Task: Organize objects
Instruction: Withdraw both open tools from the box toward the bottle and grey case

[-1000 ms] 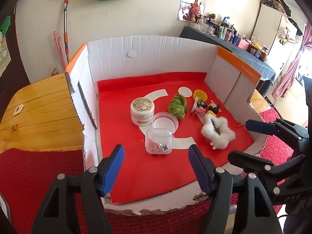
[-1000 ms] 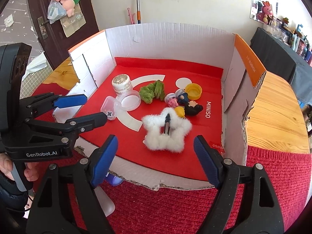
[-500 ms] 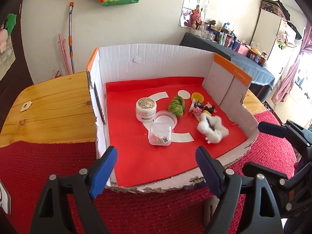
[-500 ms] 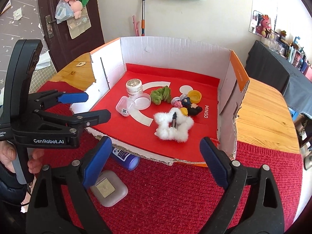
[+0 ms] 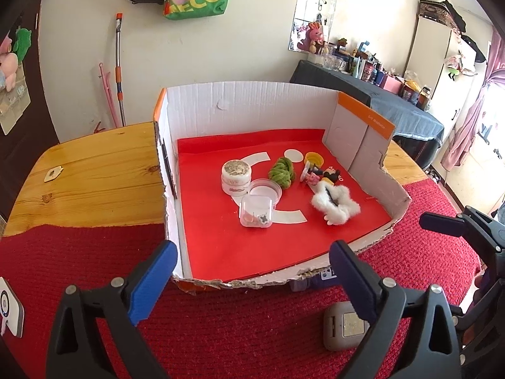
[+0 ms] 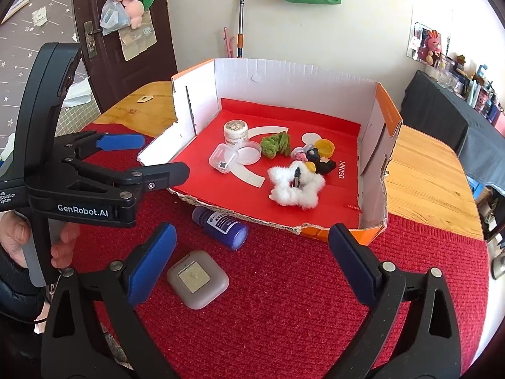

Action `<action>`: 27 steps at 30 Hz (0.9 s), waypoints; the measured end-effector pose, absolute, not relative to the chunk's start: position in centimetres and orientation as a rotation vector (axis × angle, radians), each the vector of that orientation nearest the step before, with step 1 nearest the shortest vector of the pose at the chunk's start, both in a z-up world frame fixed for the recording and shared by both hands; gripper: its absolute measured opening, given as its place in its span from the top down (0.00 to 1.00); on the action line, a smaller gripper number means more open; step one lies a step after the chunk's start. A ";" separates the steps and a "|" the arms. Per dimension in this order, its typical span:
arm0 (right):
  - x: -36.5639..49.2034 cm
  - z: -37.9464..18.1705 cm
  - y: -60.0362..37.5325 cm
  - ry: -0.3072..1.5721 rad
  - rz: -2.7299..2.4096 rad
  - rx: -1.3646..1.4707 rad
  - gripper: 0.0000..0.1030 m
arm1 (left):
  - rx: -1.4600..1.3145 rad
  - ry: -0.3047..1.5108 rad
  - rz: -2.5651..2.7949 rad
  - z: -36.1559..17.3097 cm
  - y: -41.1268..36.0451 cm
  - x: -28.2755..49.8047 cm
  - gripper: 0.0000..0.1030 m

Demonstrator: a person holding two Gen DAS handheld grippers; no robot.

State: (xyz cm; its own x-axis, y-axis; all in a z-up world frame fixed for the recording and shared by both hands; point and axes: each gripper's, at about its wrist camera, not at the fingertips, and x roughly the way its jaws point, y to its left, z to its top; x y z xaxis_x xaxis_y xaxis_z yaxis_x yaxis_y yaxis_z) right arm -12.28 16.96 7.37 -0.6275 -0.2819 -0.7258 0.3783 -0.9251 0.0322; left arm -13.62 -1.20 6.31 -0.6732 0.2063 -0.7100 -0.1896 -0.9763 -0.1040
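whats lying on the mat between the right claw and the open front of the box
In the right wrist view, a grey square case and a purple bottle on its side lie between the right claw and the cardboard box.

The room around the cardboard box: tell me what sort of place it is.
Most likely a lived-in home room, not a lab: a wooden table under a red knitted cloth, plush toys hanging on the door, and a cluttered side table of bottles and cups.

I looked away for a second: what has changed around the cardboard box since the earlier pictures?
Both grippers, left gripper and right gripper, pulled back from the cardboard box, their jaws opening with nothing between them. That brought the purple bottle and grey case into view. The box's contents stayed put.
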 end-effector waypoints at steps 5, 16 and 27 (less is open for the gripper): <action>-11.5 7.0 16.9 0.168 -2.535 1.108 0.04 | -1.138 -0.037 2.696 6.5 -1.3 -12.8 0.01; -10.2 4.6 16.0 0.206 -2.503 1.166 0.04 | -1.163 -0.052 2.676 5.7 -1.2 -11.8 0.01; -9.7 2.5 14.7 0.193 -2.447 1.200 0.04 | -1.209 -0.052 2.627 4.3 -0.7 -11.0 0.01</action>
